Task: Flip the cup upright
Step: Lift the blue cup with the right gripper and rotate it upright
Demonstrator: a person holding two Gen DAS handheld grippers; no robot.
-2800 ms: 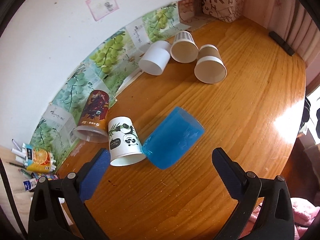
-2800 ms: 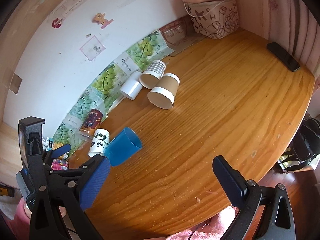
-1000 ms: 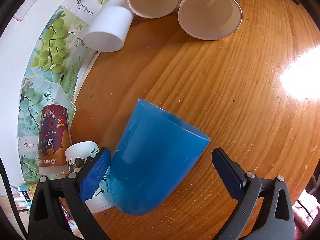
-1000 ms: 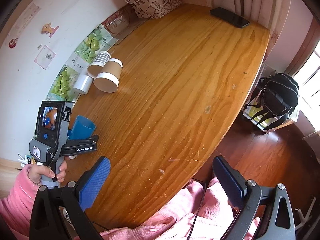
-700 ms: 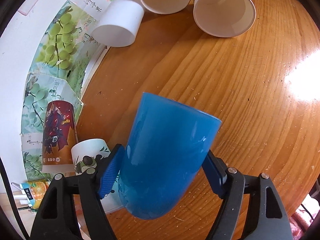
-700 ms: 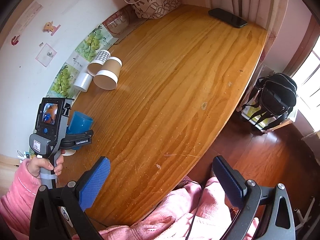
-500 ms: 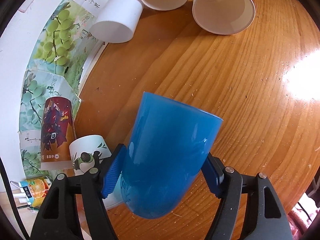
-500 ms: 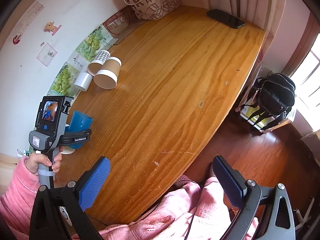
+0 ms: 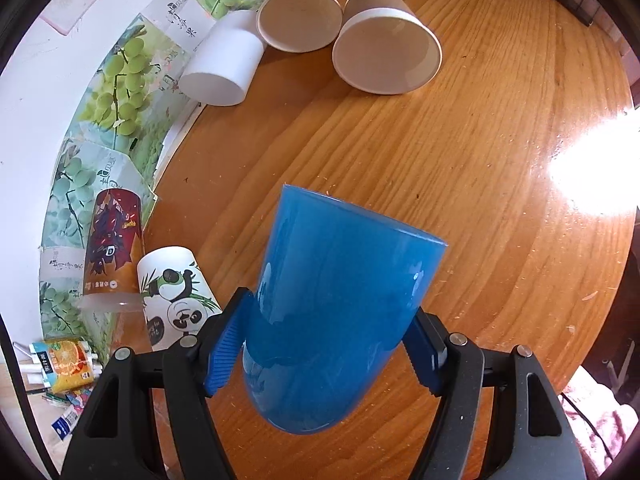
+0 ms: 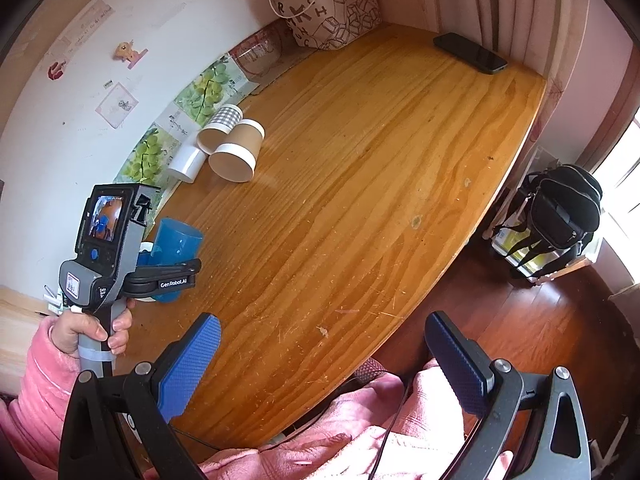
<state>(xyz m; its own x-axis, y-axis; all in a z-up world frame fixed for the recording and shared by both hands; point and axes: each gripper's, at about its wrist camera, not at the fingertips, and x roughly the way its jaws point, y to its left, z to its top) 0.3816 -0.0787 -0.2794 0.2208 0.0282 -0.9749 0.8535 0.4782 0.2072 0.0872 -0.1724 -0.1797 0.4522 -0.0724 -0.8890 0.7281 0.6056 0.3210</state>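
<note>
My left gripper (image 9: 326, 350) fingers clamp the blue cup (image 9: 340, 304) mid-body, tilted above the near-left tabletop (image 9: 460, 152); it looks light, glossy, likely slippery, while my right gripper (image 10: 322, 364) hangs wide open.

left wrist close over table (image 9: 500, 160), right wrist farther back, sharing cups

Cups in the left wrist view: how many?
6. Blue cup in the left gripper; panda cup and red cup at left; white cup, checked cup, brown cup farther back. Others may be hidden.
</note>
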